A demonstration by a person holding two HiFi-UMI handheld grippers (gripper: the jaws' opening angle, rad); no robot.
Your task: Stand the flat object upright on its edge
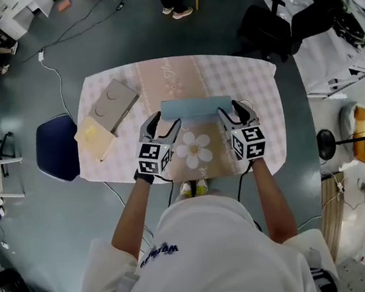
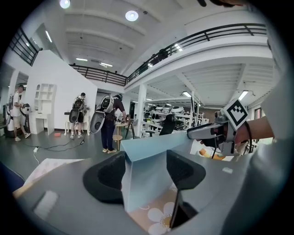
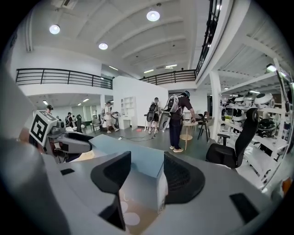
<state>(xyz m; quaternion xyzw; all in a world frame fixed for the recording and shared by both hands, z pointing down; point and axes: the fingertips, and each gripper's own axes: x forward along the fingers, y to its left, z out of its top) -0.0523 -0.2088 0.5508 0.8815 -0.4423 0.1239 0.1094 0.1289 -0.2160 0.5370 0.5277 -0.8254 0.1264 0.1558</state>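
A light blue flat box (image 1: pixel 196 107) stands on its long edge on the chequered tablecloth (image 1: pixel 254 86), just beyond a printed flower (image 1: pixel 195 148). My left gripper (image 1: pixel 164 121) holds the box's left end; in the left gripper view the box (image 2: pixel 147 183) fills the gap between the dark pads (image 2: pixel 106 176). My right gripper (image 1: pixel 234 110) holds the right end. In the right gripper view the box (image 3: pixel 138 161) sits between the pads (image 3: pixel 183 176), its white end face against the right one. Each gripper shows in the other's view, at the box's far end.
A grey-brown cardboard box (image 1: pixel 112 104) and a yellow flat item (image 1: pixel 93 135) lie at the table's left. A dark blue chair (image 1: pixel 57 148) stands off the left edge. Black office chairs (image 1: pixel 273 26) stand beyond the far right corner. People stand farther off.
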